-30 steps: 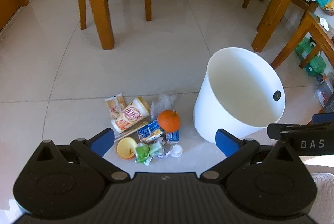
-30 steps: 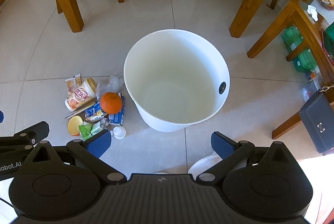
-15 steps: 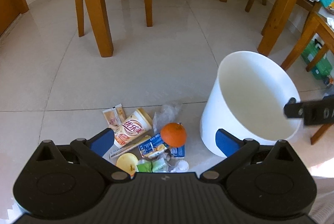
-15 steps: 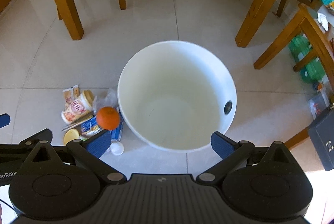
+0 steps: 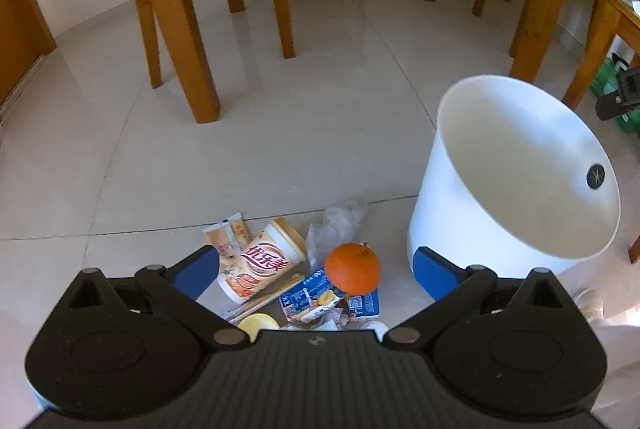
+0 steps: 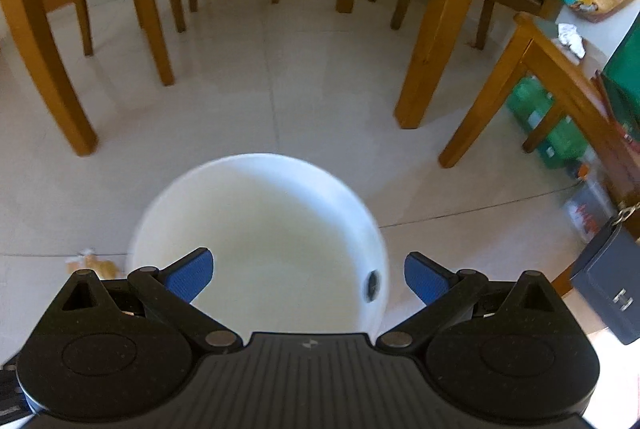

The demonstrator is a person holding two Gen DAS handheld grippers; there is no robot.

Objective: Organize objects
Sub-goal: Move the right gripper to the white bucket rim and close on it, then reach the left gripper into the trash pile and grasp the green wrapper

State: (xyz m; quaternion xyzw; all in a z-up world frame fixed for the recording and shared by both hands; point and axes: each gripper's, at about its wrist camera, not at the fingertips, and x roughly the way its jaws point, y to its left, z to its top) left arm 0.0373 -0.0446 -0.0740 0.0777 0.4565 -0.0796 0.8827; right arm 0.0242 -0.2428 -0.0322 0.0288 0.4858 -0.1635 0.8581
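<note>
A tipped paper drink cup [image 5: 262,261], a round orange fruit [image 5: 352,268] and blue wrappers [image 5: 308,299] lie in a heap on the floor, waiting. The left gripper [image 5: 316,269] hangs over them, wide open, holding nothing. Beside them stands a big white plastic bucket [image 5: 516,181], ready for them. The right gripper [image 6: 308,275], wide open too, hangs above it.

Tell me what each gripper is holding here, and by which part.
Nothing is held. The left gripper is open above the orange and wrappers on the floor; the right gripper is open over the white bucket.
</note>
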